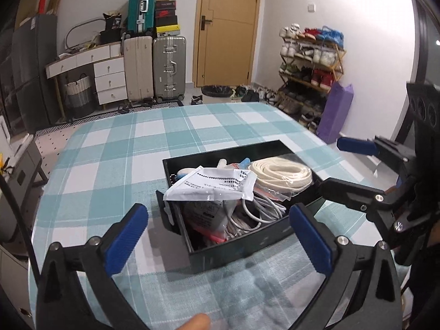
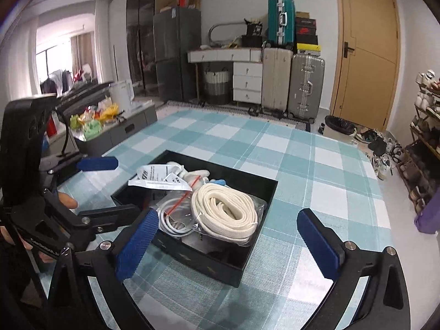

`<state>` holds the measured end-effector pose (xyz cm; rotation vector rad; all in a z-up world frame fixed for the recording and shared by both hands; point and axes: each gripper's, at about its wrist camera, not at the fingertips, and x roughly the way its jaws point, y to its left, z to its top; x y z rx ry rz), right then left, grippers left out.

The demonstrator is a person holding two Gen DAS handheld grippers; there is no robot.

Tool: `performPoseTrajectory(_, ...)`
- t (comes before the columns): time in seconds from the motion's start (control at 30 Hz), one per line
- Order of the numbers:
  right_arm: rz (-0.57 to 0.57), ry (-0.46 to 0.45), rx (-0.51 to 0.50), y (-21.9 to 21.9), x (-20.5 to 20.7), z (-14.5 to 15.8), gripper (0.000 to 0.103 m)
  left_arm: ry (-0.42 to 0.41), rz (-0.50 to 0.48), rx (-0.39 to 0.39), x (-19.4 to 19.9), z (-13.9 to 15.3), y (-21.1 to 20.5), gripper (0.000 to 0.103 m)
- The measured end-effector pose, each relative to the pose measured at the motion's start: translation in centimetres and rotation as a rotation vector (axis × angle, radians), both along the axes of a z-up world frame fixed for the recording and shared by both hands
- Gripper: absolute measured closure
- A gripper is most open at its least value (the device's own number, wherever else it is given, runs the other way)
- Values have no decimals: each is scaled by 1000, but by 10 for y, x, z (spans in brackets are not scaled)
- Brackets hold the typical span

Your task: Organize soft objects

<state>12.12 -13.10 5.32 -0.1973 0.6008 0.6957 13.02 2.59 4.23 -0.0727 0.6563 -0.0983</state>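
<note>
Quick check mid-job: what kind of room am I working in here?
Most likely a lived-in home, perhaps an entry or storage room: stacked suitcases, a loaded shoe rack, a white drawer unit, and a checked cloth-covered table.

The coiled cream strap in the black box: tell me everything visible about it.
The cream strap is a flat woven band, looks like cotton webbing, wound into a loose oval coil and sealed in a clear plastic bag. It lies flat in the black box, at the right-hand side as both views show it, beside white cables and a white printed packet. No gripper touches it.
</note>
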Motion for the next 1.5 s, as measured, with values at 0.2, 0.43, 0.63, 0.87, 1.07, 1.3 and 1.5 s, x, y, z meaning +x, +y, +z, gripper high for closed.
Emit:
performPoseTrajectory(0.2, -9, -37, 70, -11, -19, 6, 1, -37, 57, 8, -14, -1, 5, 0)
performPoseTrajectory(0.43, 16, -82, 104, -10, -38, 4, 1, -86, 92, 27, -24, -5, 4, 0)
performPoseTrajectory(0.63, 33, -92, 108, -8, -45, -3, 1, -132, 113, 15, -29, -11, 5, 0)
performPoseTrajectory(0.87, 13, -107, 121, -11, -45, -13, 1, -164, 150, -3, -31, -19, 8, 0)
performPoseTrajectory(1.07, -12, -111, 133, -15, -42, -19, 1, -159, 175, 27, -28, -28, 8, 0)
performPoseTrajectory(1.3, -7, -117, 143, -17, -42, -21, 1, -159, 181, 11, -28, -29, 12, 0)
performPoseTrajectory(1.5, 6, -118, 135, -15, -43, -27, 1, -161, 194, -4, -29, -29, 15, 0)
